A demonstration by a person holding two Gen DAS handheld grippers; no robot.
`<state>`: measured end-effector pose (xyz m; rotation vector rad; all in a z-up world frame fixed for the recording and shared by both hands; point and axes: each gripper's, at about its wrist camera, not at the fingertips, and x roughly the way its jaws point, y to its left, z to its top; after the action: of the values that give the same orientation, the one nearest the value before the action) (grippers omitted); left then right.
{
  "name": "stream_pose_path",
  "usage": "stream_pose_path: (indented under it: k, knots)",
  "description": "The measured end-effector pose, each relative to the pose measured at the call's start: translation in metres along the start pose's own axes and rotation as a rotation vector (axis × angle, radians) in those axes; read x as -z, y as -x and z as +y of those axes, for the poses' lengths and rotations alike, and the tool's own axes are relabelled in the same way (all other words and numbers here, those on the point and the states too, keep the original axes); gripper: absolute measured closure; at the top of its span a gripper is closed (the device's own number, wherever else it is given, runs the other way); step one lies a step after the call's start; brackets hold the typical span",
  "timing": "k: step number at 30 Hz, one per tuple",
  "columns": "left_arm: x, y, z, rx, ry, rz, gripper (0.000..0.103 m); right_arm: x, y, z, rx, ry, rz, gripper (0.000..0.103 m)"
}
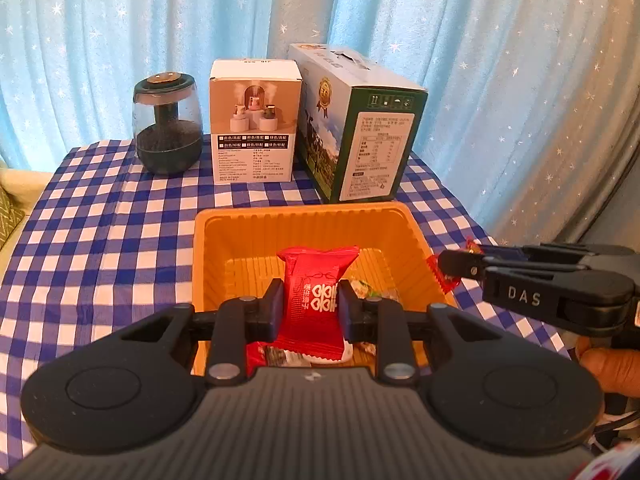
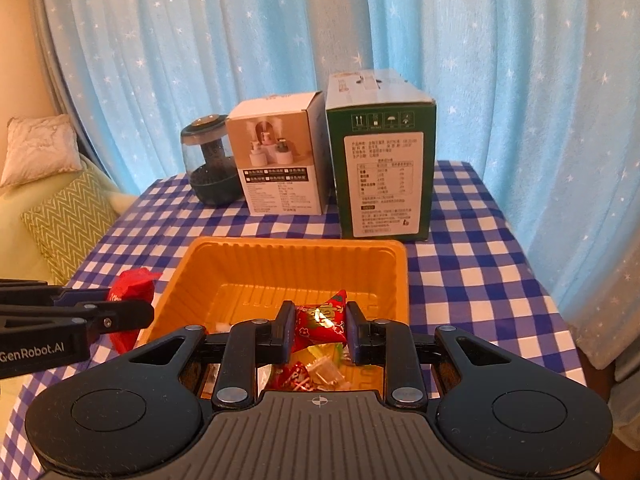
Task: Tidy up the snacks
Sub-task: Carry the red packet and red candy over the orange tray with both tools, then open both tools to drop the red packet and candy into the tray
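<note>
Left gripper: the left gripper (image 1: 307, 307) has its jaws pressed onto a red snack packet (image 1: 316, 300), one pad on each long side; seen from the right wrist view it (image 2: 132, 318) sits at the tray's left rim.
Right gripper: the right gripper (image 2: 318, 330) pinches a red pyramid-shaped candy (image 2: 325, 320) with gold print between its pads; in the left wrist view it (image 1: 452, 266) reaches in from the right, red wrapper showing at its tips.
Red snack packet: held over the near part of the orange tray (image 1: 224, 240), long axis running away from the camera, crimped far end pointing toward the boxes.
Pyramid candy: held over the tray's near end, its peak pointing up and away.
Tray contents: loose wrapped sweets (image 2: 316, 372), red and clear, lie on the tray floor under both grippers.
Tray position: on the blue-and-white checked tablecloth (image 1: 100, 240), open side up.
Behind the tray: a dark glass jar (image 1: 167, 124), a white humidifier box (image 1: 256, 120) and a green carton (image 1: 360, 128) stand in a row, apart from the tray's far rim.
Backdrop: blue star-print curtain (image 1: 500, 60).
Left side: cushions (image 2: 52, 200) on a sofa beside the table.
</note>
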<state>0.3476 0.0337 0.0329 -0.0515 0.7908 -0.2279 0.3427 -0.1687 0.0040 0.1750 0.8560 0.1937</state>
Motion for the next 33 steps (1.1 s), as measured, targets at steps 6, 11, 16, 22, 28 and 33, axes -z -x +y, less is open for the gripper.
stream_pose_path:
  k: [6,11,16,22,28,33]
  knots:
    - [-0.013,-0.028,0.008,0.004,0.011,0.033,0.078,-0.010,-0.025,-0.003,-0.014,-0.009,0.036,0.077]
    - [-0.020,-0.050,0.013,0.008,0.021,0.062,0.078,-0.017,-0.045,-0.006,-0.010,-0.008,0.063,0.076]
    - [-0.025,-0.068,0.015,-0.002,0.027,0.077,0.078,-0.021,-0.064,-0.011,-0.010,-0.022,0.088,0.077]
    - [-0.029,-0.088,0.019,-0.004,0.038,0.095,0.078,-0.020,-0.079,-0.015,-0.006,-0.021,0.108,0.077]
    - [-0.029,-0.102,0.020,-0.003,0.039,0.109,0.078,-0.016,-0.088,-0.019,0.001,-0.033,0.121,0.077]
    - [-0.028,-0.110,0.022,-0.001,0.044,0.114,0.078,-0.014,-0.094,-0.020,0.005,-0.039,0.130,0.077]
